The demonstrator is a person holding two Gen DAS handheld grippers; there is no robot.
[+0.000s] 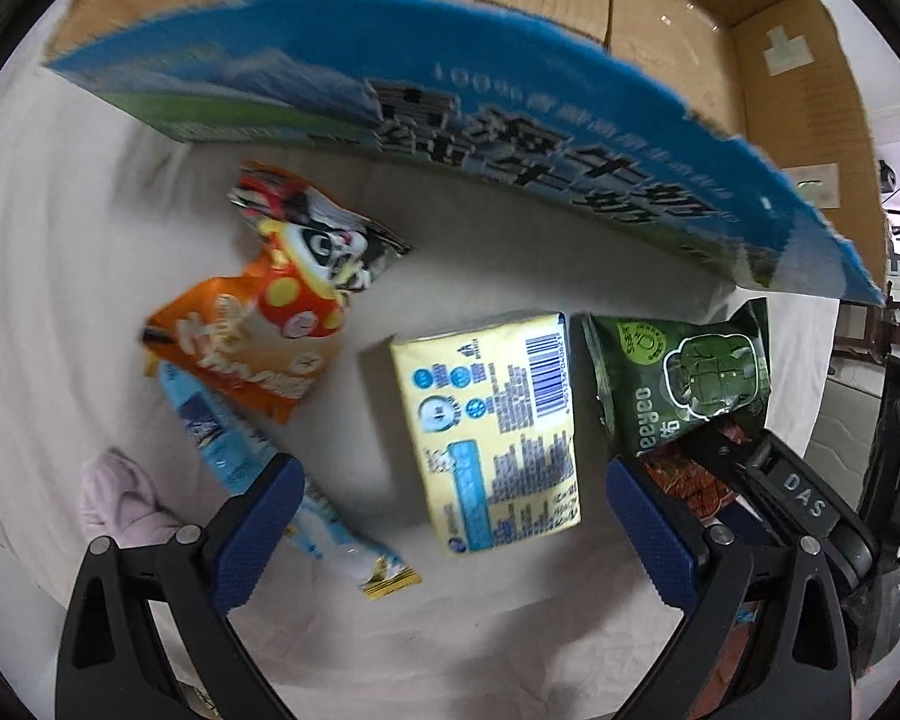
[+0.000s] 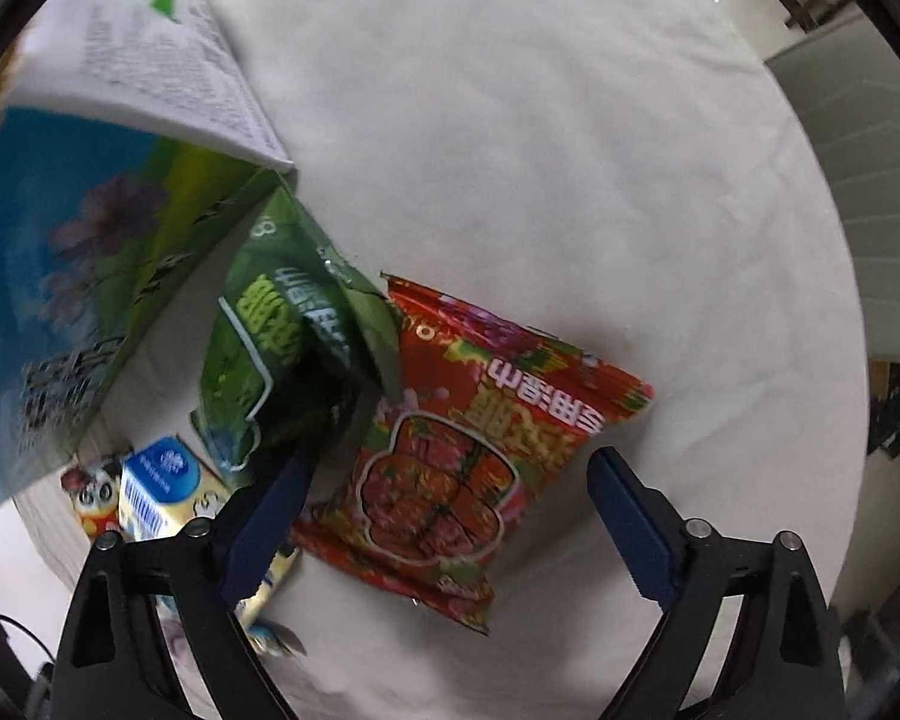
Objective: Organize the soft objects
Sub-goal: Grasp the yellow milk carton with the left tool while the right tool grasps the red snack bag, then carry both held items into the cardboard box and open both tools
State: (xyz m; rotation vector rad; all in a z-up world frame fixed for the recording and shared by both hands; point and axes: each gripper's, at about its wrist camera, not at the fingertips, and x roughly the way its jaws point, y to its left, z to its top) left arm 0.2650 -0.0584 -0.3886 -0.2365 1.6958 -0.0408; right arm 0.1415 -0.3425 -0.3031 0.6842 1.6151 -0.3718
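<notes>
The left gripper [image 1: 453,531] is held wide open over a white cloth [image 1: 60,276], nothing pinched. Right between its jaws, a bit ahead of the pads, a yellow tissue pack [image 1: 489,429] is laid flat. Past the left pad a light blue wrapper [image 1: 252,462] is stretched out, partly tucked under an orange panda snack bag [image 1: 270,330], and a pink fabric lump [image 1: 120,498] is seen further out on that side. Past the right pad a green snack bag [image 1: 684,378] is found, with the other gripper beside it. Ahead of everything, a blue-printed cardboard box [image 1: 390,78] is tilted with its opening visible.

The right gripper [image 2: 450,516] is spread open too, empty. A red snack bag [image 2: 468,438] is framed between its jaws on the cloth, touching the green bag [image 2: 282,360] off by the left pad.
</notes>
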